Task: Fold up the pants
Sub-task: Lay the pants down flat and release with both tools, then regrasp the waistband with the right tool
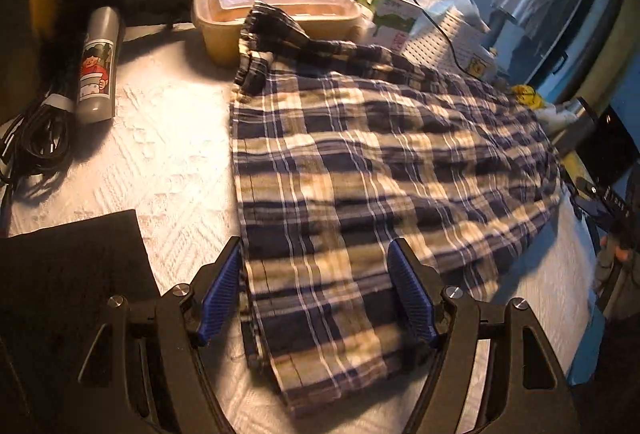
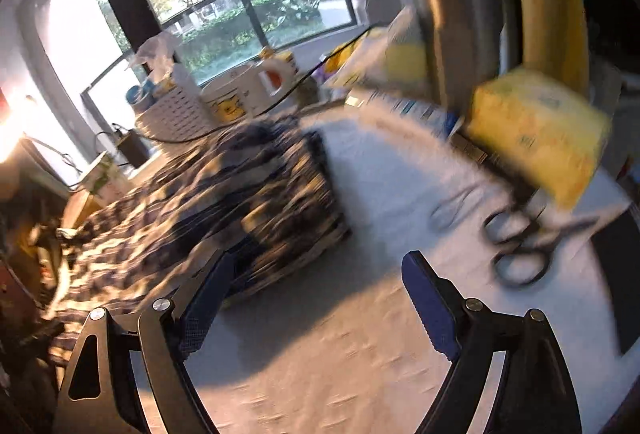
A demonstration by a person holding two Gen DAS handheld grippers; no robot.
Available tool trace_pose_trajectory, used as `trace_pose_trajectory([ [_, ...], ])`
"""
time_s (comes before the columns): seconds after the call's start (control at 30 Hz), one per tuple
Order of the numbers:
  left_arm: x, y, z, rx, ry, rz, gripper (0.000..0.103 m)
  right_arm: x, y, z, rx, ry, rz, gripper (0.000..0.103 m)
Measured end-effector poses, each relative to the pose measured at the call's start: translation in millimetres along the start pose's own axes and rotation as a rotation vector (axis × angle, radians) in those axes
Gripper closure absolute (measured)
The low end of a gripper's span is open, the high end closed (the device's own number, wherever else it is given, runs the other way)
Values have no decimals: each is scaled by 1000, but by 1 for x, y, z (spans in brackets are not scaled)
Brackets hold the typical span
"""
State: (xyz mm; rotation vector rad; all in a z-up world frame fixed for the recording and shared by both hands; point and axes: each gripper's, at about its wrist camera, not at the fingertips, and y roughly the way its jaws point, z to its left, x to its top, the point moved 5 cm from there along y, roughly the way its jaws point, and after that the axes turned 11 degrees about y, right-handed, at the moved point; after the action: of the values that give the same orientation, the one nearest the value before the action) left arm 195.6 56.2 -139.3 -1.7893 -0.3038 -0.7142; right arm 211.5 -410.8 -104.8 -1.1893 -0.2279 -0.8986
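straddling the pants (image 1: 360, 170) hem, left claw (image 1: 316, 294) gapes.

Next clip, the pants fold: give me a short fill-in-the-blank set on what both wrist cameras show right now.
1. The plaid pants lie on a white ____ surface.
2. The left gripper has its jaws ____, with the pants' near end between them.
3. In the right wrist view, a pair of ____ lies on the table below the yellow package.
4. The right gripper is open and holds ____.

Missing words: textured; open; scissors; nothing
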Motion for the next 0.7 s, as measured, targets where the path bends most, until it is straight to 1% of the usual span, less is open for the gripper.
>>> trace_pose_trajectory([
  [0.1,-2,0,-3,-5,8,0,30,-7,15,16,71,38,30,21],
  [0.23,-3,1,-7,24,19,-26,30,-5,40,23,135,104,70,22],
  [0.3,-5,0,-6,33,16,-48,31,-4,55,24,173,145,104,24],
  [0.33,-5,1,-6,44,14,-54,37,2,58,25,189,151,79,24],
  [0.37,-5,1,-6,70,15,-55,53,5,62,26,211,166,89,25],
  [0.4,-5,1,-5,90,14,-52,63,9,68,26,263,201,101,30],
  [0.43,-5,1,-5,92,2,-49,77,11,75,26,292,226,123,58],
  [0.47,-7,0,-4,90,-20,-47,86,10,82,25,298,240,157,90],
  [0.5,-8,-1,-5,93,-32,-34,91,7,90,22,296,260,201,93],
  [0.53,-10,-3,-7,97,-29,-26,93,6,91,20,309,276,205,95],
  [0.57,-11,-6,-12,117,-11,-20,93,7,87,22,314,260,195,96],
  [0.63,-16,-13,-17,142,8,-5,93,10,67,31,283,144,145,96],
  [0.7,-20,-18,-17,141,9,7,93,14,45,34,255,50,115,96],
])
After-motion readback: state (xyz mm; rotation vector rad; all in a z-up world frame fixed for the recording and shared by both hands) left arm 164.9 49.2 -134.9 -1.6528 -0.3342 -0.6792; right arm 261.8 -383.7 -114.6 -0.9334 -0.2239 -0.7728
